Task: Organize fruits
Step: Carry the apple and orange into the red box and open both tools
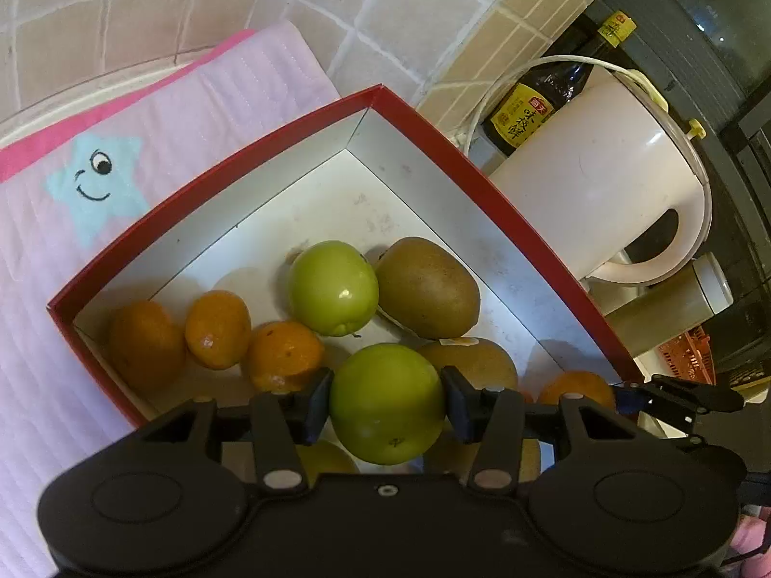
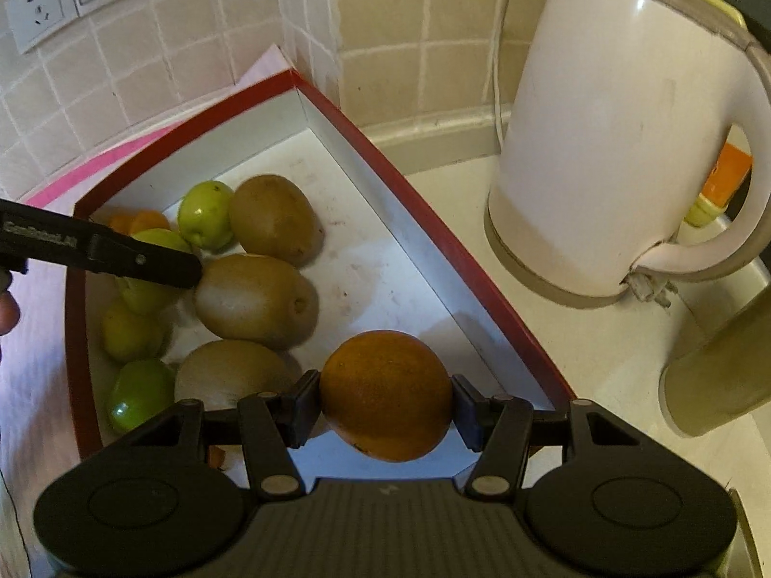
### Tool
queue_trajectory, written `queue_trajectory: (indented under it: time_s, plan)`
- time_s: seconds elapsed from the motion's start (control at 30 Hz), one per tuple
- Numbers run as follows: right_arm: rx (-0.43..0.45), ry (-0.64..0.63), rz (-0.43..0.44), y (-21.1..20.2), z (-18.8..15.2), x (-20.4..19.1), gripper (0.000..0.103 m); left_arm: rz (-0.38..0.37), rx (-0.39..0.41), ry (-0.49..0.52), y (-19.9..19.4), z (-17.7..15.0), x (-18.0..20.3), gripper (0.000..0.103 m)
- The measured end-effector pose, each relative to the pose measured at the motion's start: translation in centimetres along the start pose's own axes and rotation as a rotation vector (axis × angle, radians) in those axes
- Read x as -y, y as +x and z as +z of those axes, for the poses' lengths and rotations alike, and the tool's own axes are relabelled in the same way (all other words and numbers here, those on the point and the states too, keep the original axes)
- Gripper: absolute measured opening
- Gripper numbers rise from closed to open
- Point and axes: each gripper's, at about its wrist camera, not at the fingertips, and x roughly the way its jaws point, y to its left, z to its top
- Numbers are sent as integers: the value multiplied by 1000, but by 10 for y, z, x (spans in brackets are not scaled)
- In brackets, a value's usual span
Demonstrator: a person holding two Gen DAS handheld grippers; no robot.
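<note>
Pink mat point(image 1: 202, 111): far left, tucked under the red box point(image 1: 231, 164).
Oranges point(image 1: 217, 330): three in a row along the box's left wall.
My left gripper point(image 1: 387, 402): fingers clamped on a green apple point(image 1: 385, 404), above the box.
Kiwis point(image 2: 255, 301): bunched mid-box beside more green fruit.
My right gripper point(image 2: 385, 397): fingers gripping an orange point(image 2: 385, 395) at the box's near corner.
Kettle point(image 2: 617, 144): white, on the worktop point(image 2: 554, 337) right of the box.
</note>
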Motion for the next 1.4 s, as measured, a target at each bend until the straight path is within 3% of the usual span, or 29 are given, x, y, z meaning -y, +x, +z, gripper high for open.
queue_trajectory:
  time_s: [0.33,0.5,0.8,0.97,1.2,1.33,1.4]
  plan:
    - [-11,-10,-13,4,2,2,59,-2,-7,-7,1,0,0,58]
    - [-7,-2,-14,3,2,2,59,-30,-4,-26,-3,1,-1,72]
    - [67,31,-4,-30,4,9,64,-17,31,-26,-21,-1,1,75]
    - [142,73,12,-58,1,12,77,3,79,4,-49,-10,6,77]
    - [231,130,51,-94,-5,-4,84,104,175,40,-104,-26,16,80]
    - [343,144,1,-126,-11,-26,99,305,300,130,-148,-43,41,81]
    - [385,140,-8,-141,-16,-39,99,367,349,155,-169,-53,51,81]
